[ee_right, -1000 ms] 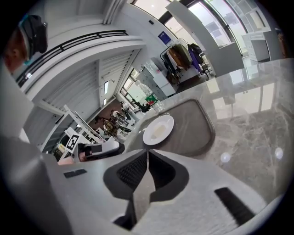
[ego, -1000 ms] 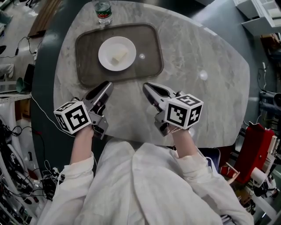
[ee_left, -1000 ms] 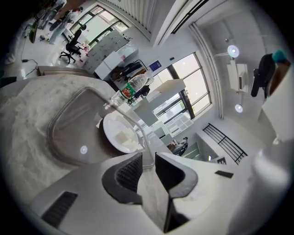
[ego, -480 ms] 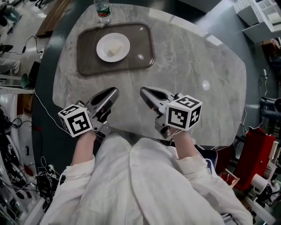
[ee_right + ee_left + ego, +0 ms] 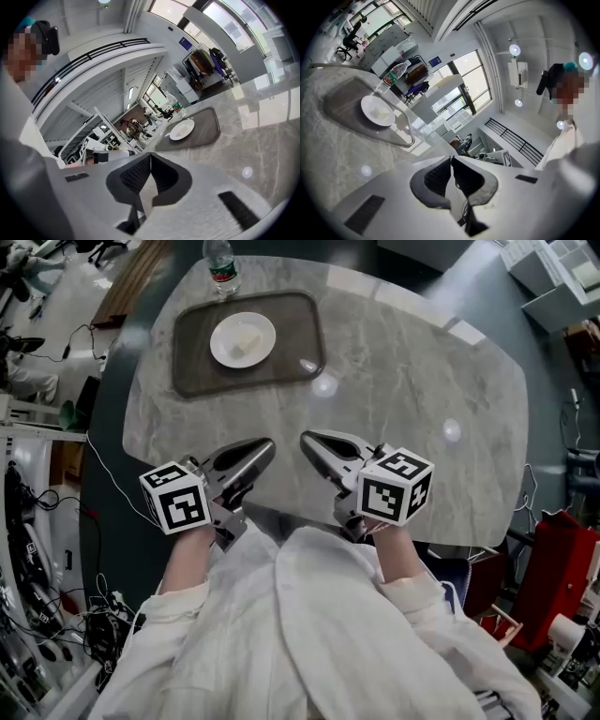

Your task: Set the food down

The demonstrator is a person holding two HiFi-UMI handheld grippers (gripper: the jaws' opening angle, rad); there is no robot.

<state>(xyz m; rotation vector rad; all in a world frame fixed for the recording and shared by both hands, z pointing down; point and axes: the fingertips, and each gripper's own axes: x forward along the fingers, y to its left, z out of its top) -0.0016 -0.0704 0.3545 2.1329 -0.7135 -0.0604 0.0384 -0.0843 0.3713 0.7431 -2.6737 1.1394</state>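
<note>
Left gripper (image 5: pixel 268 443) and right gripper (image 5: pixel 306 437), jaws pressed together and holding nothing, hover at the table's (image 5: pixel 422 371) near edge. One food piece (image 5: pixel 248 337) lies on one plate (image 5: pixel 230 352) in one tray (image 5: pixel 192 381) by the far-left corner, with one bottle (image 5: pixel 218 263) beside it.

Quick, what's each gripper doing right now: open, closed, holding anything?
Left gripper: closed, nothing between its jaws.
Right gripper: closed, nothing between its jaws.

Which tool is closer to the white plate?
Left. The left tool is almost straight in front of the plate; the right tool is farther off to its right.
</note>
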